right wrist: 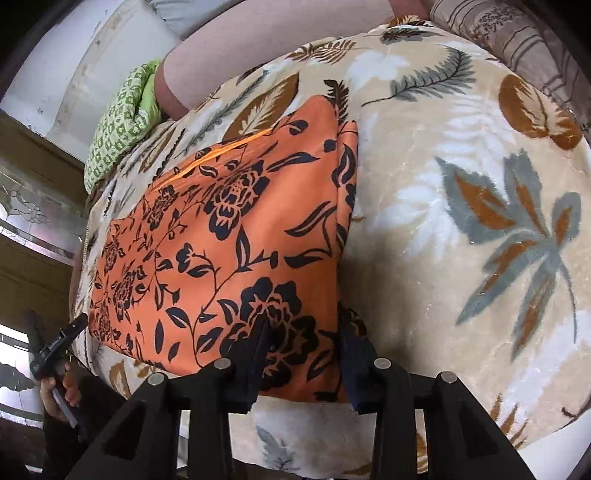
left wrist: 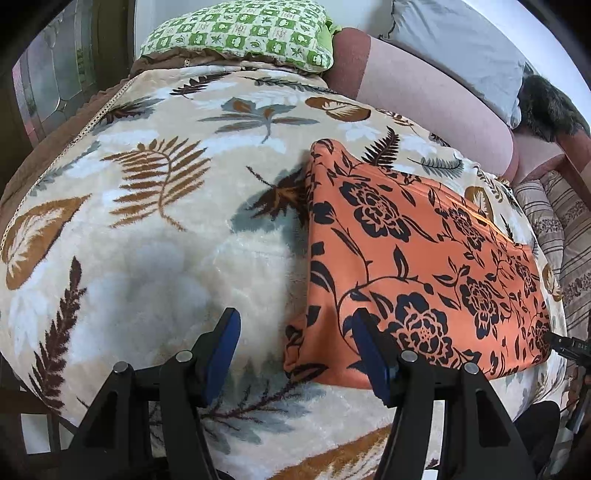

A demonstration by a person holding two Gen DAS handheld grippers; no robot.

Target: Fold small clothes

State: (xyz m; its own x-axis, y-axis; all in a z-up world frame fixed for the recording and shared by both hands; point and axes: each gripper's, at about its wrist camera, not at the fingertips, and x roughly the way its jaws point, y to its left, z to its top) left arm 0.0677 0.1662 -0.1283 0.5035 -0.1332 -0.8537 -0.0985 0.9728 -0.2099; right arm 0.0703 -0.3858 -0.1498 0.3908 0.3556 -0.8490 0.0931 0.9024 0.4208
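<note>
Surface: a bed covered by a cream plush blanket (left wrist: 147,258) printed with brown, grey and white leaves.

Task item: one orange garment (left wrist: 424,258) with a dark floral print lies folded into a rough rectangle. It lies flat on the blanket. In the left wrist view it occupies the right half of the frame. In the right wrist view it occupies the left and centre. An orange stitched seam runs along its far edge.

Left tool (left wrist: 295,317): open, the blue pads (left wrist: 221,350) standing well apart, with nothing gripped. One finger is over bare blanket. The other is at the near left corner of the garment. Whether it touches the fabric cannot be told.

Right tool (right wrist: 304,332): the jaws stand apart and straddle the near right corner of the garment. The cloth between them lies flat with no pinch or gather, so no grip is shown. The finger outlines are blurred.

Cross-views: the tip of the right tool shows at the right edge of the left wrist view, against the garment's near right corner. The left tool and the hand (right wrist: 59,391) holding it show at the lower left of the right wrist view.

Surroundings: a green checked pillow (left wrist: 240,33) sits at the far end of the blanket. Beside it lies a pink bolster (left wrist: 424,96), with a grey pillow (left wrist: 461,48) behind. Striped bedding (left wrist: 554,229) lies past the blanket's right side.
</note>
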